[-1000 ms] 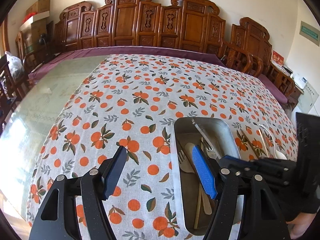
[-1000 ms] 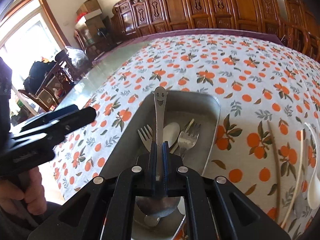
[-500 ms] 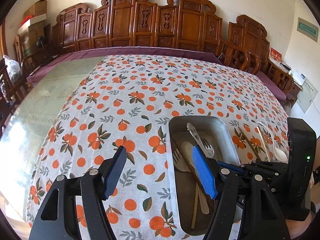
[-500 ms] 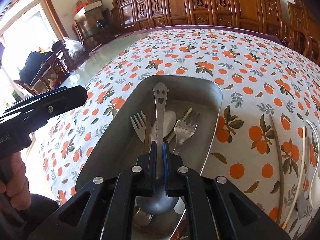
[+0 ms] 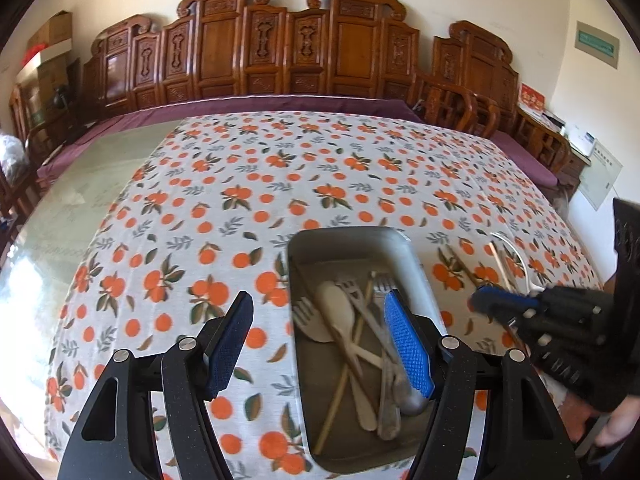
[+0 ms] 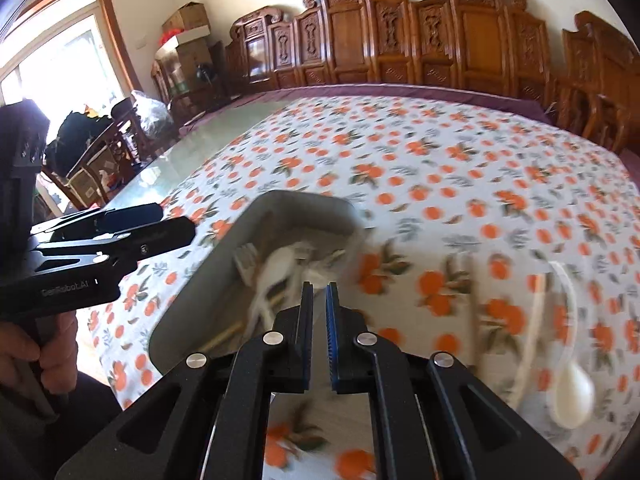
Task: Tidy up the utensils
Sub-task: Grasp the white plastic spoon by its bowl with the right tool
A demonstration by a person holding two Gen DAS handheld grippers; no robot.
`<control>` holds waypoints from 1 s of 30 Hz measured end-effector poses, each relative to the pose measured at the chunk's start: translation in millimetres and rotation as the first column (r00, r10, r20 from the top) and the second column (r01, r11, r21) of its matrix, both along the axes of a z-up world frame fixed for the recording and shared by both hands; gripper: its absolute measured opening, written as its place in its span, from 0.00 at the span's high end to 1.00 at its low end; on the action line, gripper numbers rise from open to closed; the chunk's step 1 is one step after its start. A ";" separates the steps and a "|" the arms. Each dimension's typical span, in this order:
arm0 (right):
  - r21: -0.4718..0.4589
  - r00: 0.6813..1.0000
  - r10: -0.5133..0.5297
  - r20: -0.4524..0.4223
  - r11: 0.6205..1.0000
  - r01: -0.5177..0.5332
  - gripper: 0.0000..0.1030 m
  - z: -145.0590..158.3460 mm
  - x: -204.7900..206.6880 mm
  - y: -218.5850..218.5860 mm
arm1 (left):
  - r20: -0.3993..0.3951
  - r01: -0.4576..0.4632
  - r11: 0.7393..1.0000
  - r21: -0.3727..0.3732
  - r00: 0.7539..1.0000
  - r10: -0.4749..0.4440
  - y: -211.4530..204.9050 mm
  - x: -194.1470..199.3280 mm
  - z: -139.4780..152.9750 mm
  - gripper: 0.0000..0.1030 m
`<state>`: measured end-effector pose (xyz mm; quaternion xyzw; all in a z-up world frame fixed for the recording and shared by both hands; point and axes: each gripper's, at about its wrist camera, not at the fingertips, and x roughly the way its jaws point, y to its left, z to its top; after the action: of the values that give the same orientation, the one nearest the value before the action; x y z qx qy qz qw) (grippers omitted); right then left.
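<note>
Right wrist: right claw (image 6: 319, 300) has released the spoon into tray (image 5: 400, 248).

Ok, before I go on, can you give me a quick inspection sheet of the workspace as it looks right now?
Surface: orange-print tablecloth over a glass-topped table, lying flat.
Job's things: metal tray holding forks, a pale spoon and other utensils in a loose pile; on the cloth to its right, a white spoon and chopsticks. The right wrist view is blurred.
Clutter: nothing seen.
Grippers: left claw open and empty; right claw shut, nothing seen between its pads.
Cables: nothing seen.
Surroundings: carved wooden chairs along the wall, cardboard boxes, a bright window on the left.
</note>
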<state>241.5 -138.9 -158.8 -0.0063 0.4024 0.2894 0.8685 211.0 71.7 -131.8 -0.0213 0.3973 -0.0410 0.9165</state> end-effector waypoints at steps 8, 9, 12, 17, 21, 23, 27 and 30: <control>-0.074 0.992 -0.107 0.063 0.991 0.112 0.92 5.7 9.1 -73.9 | 0.008 0.048 0.999 -0.004 0.999 -0.048 -28.9 -1.5 4.6 0.37; -0.078 0.990 -0.124 0.067 0.989 0.129 0.92 5.2 11.3 -82.9 | 0.008 0.054 0.999 -0.002 0.999 -0.054 -32.0 -1.8 4.6 0.37; -0.089 0.983 -0.169 0.075 0.980 0.175 0.92 1.2 20.6 -103.9 | 0.005 0.070 0.998 -0.001 0.998 -0.070 -42.5 -2.2 3.9 0.37; -0.104 0.969 -0.241 0.059 0.964 0.246 0.90 -13.7 37.9 -132.3 | 0.001 0.098 0.995 0.004 0.995 -0.099 -61.0 -2.8 3.2 0.37; -0.129 0.958 -0.283 0.031 0.950 0.285 0.81 -34.2 49.0 -149.6 | -0.005 0.120 0.993 0.007 0.993 -0.120 -75.0 -3.3 1.5 0.37; -0.133 0.954 -0.298 0.007 0.946 0.296 0.81 -44.8 53.2 -156.8 | -0.013 0.134 0.991 0.006 0.991 -0.134 -83.3 -3.5 -1.1 0.37; -0.122 0.952 -0.306 -0.022 0.946 0.301 0.77 -57.7 56.9 -164.4 | -0.024 0.162 0.987 0.019 0.987 -0.161 -98.1 -5.3 -5.5 0.37; -0.104 0.956 -0.291 -0.040 0.953 0.286 0.71 -62.4 57.0 -163.1 | -0.032 0.177 0.984 0.022 0.984 -0.176 -107.1 -6.1 -8.4 0.37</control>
<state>298.5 -302.0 -221.2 0.0180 0.4362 0.1395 0.8888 204.9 -35.5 -140.1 0.0246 0.4119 -0.1169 0.9034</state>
